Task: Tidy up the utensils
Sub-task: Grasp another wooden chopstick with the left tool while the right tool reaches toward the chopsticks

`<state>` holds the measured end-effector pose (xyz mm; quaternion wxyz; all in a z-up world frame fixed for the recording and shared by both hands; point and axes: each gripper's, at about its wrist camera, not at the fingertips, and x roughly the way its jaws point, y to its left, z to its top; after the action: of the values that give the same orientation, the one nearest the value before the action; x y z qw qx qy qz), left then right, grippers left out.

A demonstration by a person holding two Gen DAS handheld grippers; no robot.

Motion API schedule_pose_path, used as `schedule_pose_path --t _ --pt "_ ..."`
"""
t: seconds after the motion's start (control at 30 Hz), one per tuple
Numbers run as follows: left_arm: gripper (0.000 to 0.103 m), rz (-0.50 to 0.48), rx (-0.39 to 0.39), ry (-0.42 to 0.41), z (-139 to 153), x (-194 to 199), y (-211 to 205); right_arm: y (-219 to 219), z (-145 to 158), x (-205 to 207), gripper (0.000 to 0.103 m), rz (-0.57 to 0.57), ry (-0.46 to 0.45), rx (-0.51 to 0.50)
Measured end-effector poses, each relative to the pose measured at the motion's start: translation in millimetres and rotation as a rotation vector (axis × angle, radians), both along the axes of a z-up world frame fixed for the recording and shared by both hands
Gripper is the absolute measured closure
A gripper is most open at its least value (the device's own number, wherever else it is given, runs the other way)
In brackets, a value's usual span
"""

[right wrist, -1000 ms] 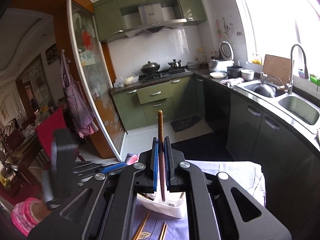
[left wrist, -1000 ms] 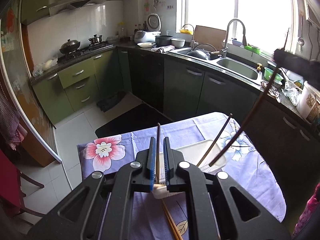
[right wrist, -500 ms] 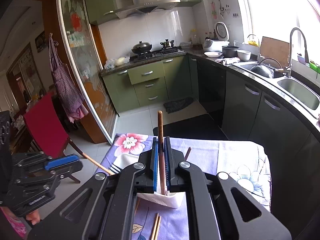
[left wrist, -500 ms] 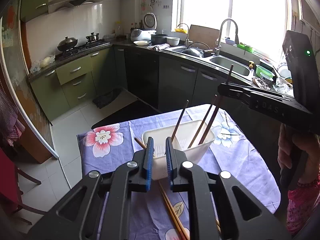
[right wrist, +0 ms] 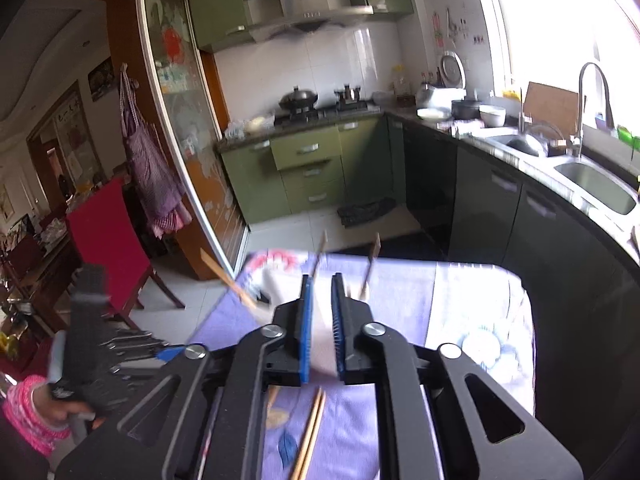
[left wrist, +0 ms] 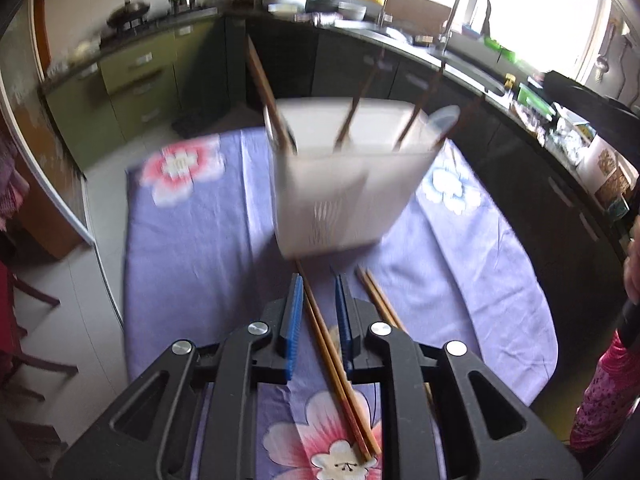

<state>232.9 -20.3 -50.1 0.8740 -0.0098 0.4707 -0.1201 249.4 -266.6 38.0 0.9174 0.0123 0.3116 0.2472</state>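
Note:
A white utensil holder (left wrist: pixel 344 176) stands on the purple flowered tablecloth (left wrist: pixel 192 240) with several dark chopsticks (left wrist: pixel 267 92) leaning in it. My left gripper (left wrist: pixel 319 280) is open and low over the cloth, its jaws either side of a pair of wooden chopsticks (left wrist: pixel 336 364) that lie flat. More chopsticks (left wrist: pixel 380 300) lie just to the right. My right gripper (right wrist: pixel 321 280) is open and empty above the holder (right wrist: pixel 280 280). Wooden chopsticks (right wrist: pixel 310 432) show below it on the cloth.
The left gripper's body (right wrist: pixel 92 344) and a pink-sleeved hand (right wrist: pixel 32 412) are at the lower left of the right wrist view. A red chair (right wrist: pixel 108 240) stands left of the table. Kitchen counters with a sink (right wrist: pixel 596 188) run along the right.
My right gripper has let go of the dark chopstick and opened; the chopstick now stands in the holder. My left gripper has dropped low, opened wider, and now straddles the chopsticks on the cloth.

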Motion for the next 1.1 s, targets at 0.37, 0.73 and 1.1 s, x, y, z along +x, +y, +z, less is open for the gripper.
schedule_pose_path --t 0.37,0.73,1.1 --pt "0.087 0.068 0.0 0.24 -98.0 30.7 -15.5 -36.7 -140.8 14.9 0.091 -0.05 0.283 -0.044" --pt "0.087 0.094 0.08 0.26 -107.8 40.5 -21.1 -41.2 -152.5 20.0 0.09 -0.029 0.298 -0.019" --pt "0.087 0.11 0.133 0.283 -114.0 37.1 -23.3 -34.1 -140.4 22.6 0.09 -0.018 0.3 -0.018"
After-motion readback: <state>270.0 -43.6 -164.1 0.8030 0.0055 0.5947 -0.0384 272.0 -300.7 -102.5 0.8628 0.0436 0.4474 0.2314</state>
